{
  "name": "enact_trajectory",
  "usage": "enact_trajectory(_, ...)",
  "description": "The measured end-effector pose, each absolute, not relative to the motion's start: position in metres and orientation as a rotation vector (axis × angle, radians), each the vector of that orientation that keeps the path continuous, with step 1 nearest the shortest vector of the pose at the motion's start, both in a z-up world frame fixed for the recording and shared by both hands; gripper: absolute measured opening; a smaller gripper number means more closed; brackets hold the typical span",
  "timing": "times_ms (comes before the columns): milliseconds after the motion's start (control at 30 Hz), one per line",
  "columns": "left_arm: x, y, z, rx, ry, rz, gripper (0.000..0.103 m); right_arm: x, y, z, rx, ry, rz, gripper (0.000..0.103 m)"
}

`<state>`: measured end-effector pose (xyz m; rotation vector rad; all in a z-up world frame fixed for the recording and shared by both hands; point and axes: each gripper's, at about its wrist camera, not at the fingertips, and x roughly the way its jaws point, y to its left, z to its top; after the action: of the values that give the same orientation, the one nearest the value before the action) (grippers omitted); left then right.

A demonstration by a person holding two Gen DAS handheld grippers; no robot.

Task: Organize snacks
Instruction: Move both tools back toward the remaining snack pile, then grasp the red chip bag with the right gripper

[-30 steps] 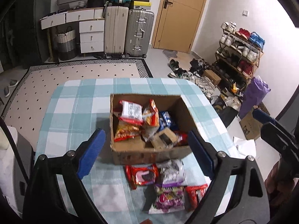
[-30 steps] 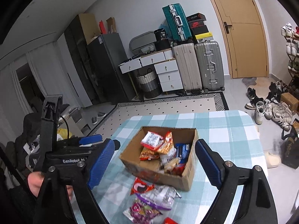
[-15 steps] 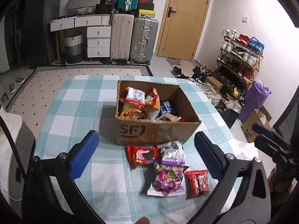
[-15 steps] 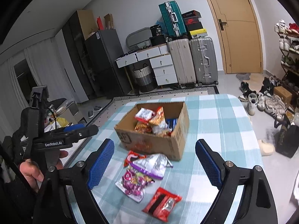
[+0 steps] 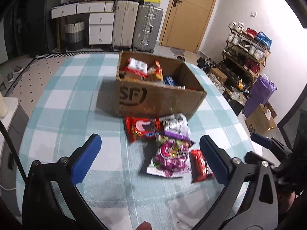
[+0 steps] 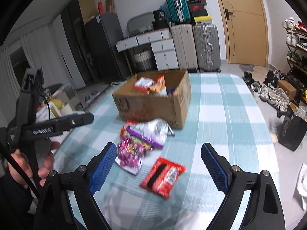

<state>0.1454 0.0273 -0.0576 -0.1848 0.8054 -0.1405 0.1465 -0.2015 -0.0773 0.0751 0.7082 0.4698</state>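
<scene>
An open cardboard box (image 5: 159,99) (image 6: 153,103) holding several snack packs stands mid-table. In front of it lie a red cookie pack (image 5: 142,128), a silver-and-purple bag (image 5: 176,126) (image 6: 151,130), a pink-purple candy bag (image 5: 170,157) (image 6: 132,151) and a small red pack (image 5: 199,164) (image 6: 163,176). My left gripper (image 5: 149,139) hovers open over the loose packs, nothing between its pads. My right gripper (image 6: 159,146) is open too, above the small red pack and the candy bag, touching neither. The left gripper's fingers (image 6: 80,118) also show side-on at the left of the right wrist view.
The table wears a teal-and-white checked cloth (image 5: 63,115) and its right edge drops to the floor. Suitcases (image 5: 147,28), white drawers (image 5: 99,28), a door (image 5: 188,13) and a shoe rack (image 5: 247,51) line the room. A hand (image 6: 46,164) holds the left gripper.
Both cameras have dropped lower and come nearer the tabletop, so the box is seen more from its side. The left jaws have spread wider. The snacks have not moved.
</scene>
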Motion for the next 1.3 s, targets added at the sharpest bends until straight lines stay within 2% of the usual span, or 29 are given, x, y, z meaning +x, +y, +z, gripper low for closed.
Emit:
enact_trajectory(367, 0.138, 0.01, -0.102, -0.16, 0.887, -0.172, 0.102, 0.148, -0.191, -0.137, 0.063, 0.827, 0.449, 0.091)
enact_trajectory(600, 0.14, 0.011, -0.112, -0.14, 0.902, -0.172, 0.102, 0.166, -0.183, -0.164, 0.056, 0.9, 0.415, 0.091)
enact_trajectory(667, 0.14, 0.013, -0.111, -0.143, 0.905, -0.176, 0.102, 0.173, -0.182, -0.17, 0.067, 0.921, 0.412, 0.083)
enact_trajectory(900, 0.14, 0.017, -0.111, -0.151, 0.912, -0.178, 0.102, 0.184, -0.174, -0.178, 0.053, 0.939, 0.411, 0.078)
enact_trajectory(1100, 0.138, 0.021, -0.112, -0.161, 0.916, -0.172, 0.102, 0.181, -0.165, -0.178, 0.019, 0.925, 0.42, 0.048)
enact_trajectory(1300, 0.138, 0.026, -0.116, -0.172, 0.925, -0.163, 0.102, 0.173, -0.161, -0.175, -0.001, 0.89, 0.445, 0.045)
